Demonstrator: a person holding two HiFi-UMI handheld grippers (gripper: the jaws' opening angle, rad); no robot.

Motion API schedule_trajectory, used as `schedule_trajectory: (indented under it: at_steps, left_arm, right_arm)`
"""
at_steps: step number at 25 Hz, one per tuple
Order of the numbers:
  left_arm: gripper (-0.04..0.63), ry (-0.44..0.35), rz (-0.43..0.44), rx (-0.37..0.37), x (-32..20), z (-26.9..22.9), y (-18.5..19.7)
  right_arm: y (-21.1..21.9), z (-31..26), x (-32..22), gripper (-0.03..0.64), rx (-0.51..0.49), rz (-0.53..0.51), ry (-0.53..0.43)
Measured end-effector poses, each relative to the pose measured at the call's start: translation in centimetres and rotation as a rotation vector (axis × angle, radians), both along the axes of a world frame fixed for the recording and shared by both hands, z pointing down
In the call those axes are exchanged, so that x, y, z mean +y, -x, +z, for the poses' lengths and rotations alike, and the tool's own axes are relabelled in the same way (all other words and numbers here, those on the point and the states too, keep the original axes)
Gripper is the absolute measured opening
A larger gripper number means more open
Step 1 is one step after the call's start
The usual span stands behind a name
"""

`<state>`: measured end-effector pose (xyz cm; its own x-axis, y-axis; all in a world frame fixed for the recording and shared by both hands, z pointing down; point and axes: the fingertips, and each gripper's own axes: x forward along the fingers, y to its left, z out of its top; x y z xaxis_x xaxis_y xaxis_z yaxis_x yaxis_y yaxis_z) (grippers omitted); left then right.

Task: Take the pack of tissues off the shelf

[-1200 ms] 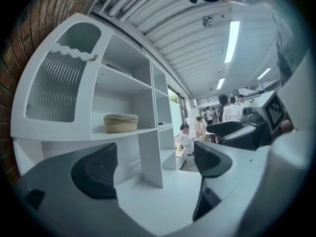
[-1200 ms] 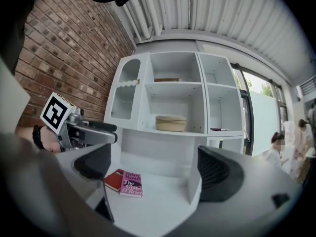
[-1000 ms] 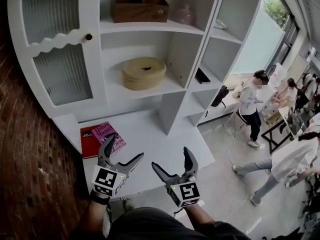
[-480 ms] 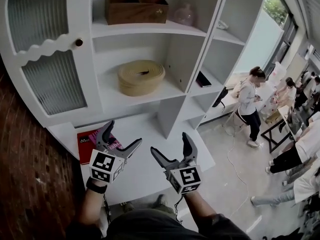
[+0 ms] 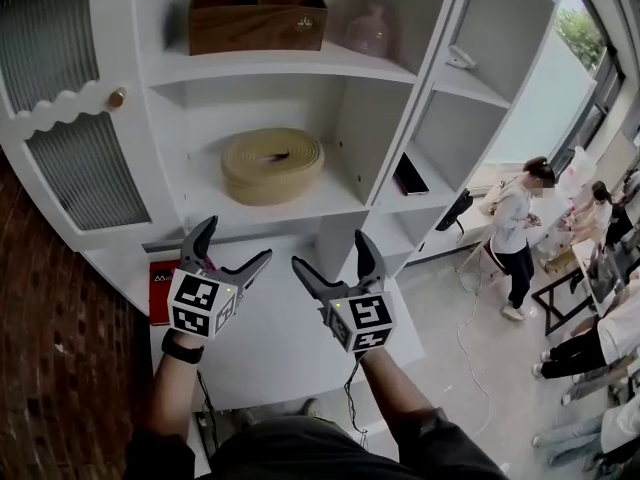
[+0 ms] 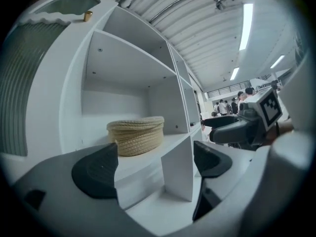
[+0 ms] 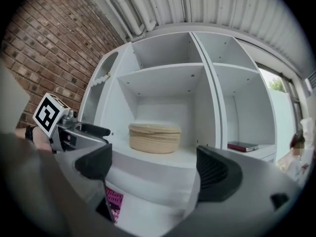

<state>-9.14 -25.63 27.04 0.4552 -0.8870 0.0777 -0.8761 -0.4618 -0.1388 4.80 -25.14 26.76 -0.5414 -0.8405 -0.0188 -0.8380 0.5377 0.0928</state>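
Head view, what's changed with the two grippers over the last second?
The left gripper and right gripper have both risen toward the shelf with the woven basket; the left one now hides most of the books. Nothing taken hold of: both stay open and empty. Basket and wooden box unmoved.

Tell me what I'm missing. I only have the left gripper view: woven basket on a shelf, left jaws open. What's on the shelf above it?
Observer: In the head view, a brown wooden box sits one shelf above the basket, with a pinkish vase to its right.
Operator: Right gripper holding anything?
Observer: No. The right gripper has its jaws apart with nothing between them.
Operator: Anything below the basket shelf?
Observer: A red book lies on the low counter, partly behind the left gripper.
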Motion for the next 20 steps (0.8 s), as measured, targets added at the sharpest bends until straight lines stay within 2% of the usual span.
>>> schedule_trajectory:
  at_steps: [10,20]
  left_arm:
    - [0.48,0.053,-0.133,-0.057,-6.9,-1.1,0.9]
    - [0.48,0.13,-0.164,-0.08,-11.0,-0.9,1.4]
  right_arm:
    - [1.8,-1.8,-9.5,0.535,0.051,-0.105,0.025]
    - [4.1,-1.3,-15.0,0.534,0.162,-0.207,0.101]
